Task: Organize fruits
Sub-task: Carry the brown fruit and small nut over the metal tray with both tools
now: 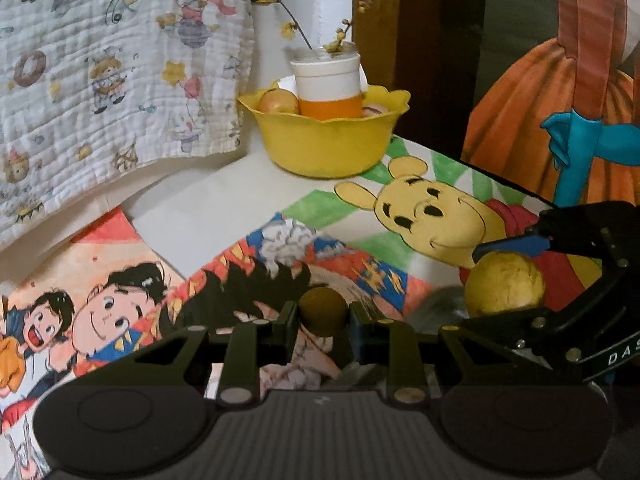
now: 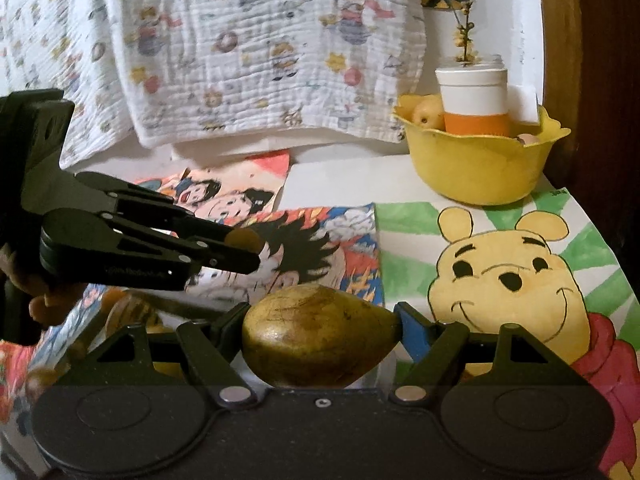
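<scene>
My left gripper (image 1: 323, 314) is shut on a small round brown fruit (image 1: 323, 309), held above the cartoon drawings. The right wrist view shows the same gripper (image 2: 247, 249) from the side, with the brown fruit (image 2: 243, 239) at its tips. My right gripper (image 2: 320, 322) is shut on a yellow-green pear (image 2: 316, 338) lying sideways between its pads. In the left wrist view it (image 1: 506, 283) enters from the right with the pear (image 1: 505, 286). A yellow scalloped bowl (image 1: 326, 144) (image 2: 476, 168) stands further back, holding pale fruits (image 1: 278, 102) (image 2: 428, 114).
A white and orange cup (image 1: 326, 86) (image 2: 474, 98) with a twig stands inside the bowl. Cartoon drawings, one of a yellow bear (image 2: 508, 276), cover the table. A printed white cloth (image 1: 112, 64) hangs at the back left. A dark wooden post (image 1: 376, 28) rises behind the bowl.
</scene>
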A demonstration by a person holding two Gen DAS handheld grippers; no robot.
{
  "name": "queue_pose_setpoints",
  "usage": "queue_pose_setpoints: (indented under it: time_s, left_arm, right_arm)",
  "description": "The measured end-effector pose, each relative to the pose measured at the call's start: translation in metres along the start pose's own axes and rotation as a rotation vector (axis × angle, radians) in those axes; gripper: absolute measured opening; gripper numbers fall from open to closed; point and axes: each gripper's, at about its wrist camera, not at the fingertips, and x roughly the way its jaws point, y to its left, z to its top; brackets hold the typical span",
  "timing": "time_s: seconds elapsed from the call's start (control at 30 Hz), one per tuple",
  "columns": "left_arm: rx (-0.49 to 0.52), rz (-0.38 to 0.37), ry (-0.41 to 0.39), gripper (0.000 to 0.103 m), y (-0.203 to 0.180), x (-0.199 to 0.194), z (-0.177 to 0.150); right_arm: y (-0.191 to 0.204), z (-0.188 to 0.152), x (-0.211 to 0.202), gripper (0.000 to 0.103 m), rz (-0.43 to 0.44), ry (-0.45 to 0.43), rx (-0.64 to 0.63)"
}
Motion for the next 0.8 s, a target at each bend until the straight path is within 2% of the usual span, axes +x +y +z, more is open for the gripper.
queue_pose_setpoints:
  time_s: [0.47, 0.8]
  left_arm:
    - [0.025, -0.013, 0.066, 0.029, -0.013, -0.013, -0.027]
    - [0.019, -0.02, 0.103, 0.029, -0.013, -0.015, -0.028]
  right_arm:
    - [0.013, -0.02, 0.009, 0.078, 0.054, 0.049, -0.04]
    - [0.013, -0.021, 0.013, 0.078, 0.067, 0.063, -0.046]
